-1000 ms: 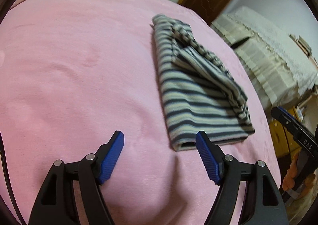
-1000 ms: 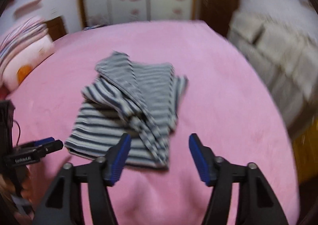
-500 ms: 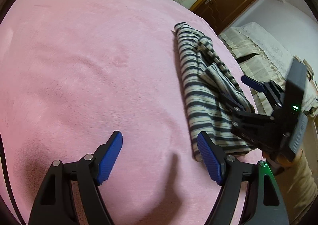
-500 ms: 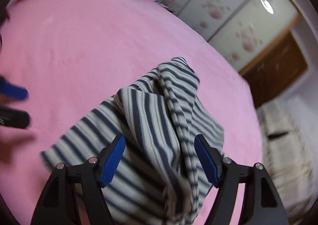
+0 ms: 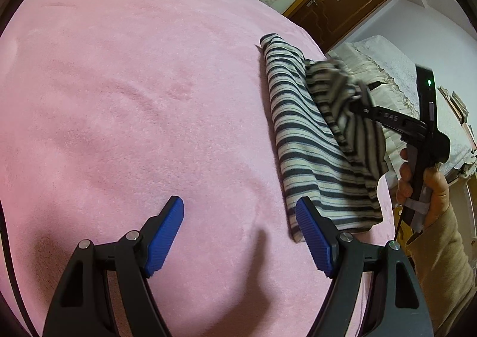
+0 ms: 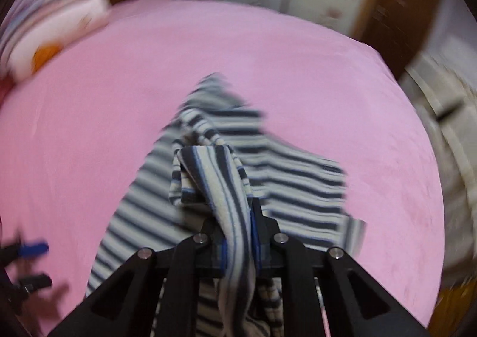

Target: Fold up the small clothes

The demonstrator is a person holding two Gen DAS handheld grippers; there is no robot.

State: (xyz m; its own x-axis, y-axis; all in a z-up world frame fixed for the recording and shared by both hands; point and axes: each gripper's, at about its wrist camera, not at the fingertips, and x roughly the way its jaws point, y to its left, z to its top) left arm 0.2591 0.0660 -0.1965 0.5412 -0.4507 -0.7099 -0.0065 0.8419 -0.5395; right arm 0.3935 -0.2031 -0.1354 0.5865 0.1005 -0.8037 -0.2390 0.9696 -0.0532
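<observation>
The right gripper (image 6: 238, 235) has just closed its jaws on a sleeve of the striped garment (image 5: 310, 140); the left gripper (image 5: 240, 235) stands open and empty at seven o'clock of it. With nothing pinning the body, pulling that thin bunch could drag the whole fold askew, or let it slip out.

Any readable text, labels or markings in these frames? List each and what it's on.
"DAS": white letters on the black arm of the right gripper, as the left wrist view shows; a leading character may be cut off.
Nothing else readable: the striped grey-and-cream garment and the pink fleece blanket carry no text.

Bed's wearing a fuzzy pink blanket (image 5: 134, 98), with a striped garment (image 5: 310, 164) lying on it just past the left jaws' right pad, and a pillow (image 6: 44, 39) sitting far off.
</observation>
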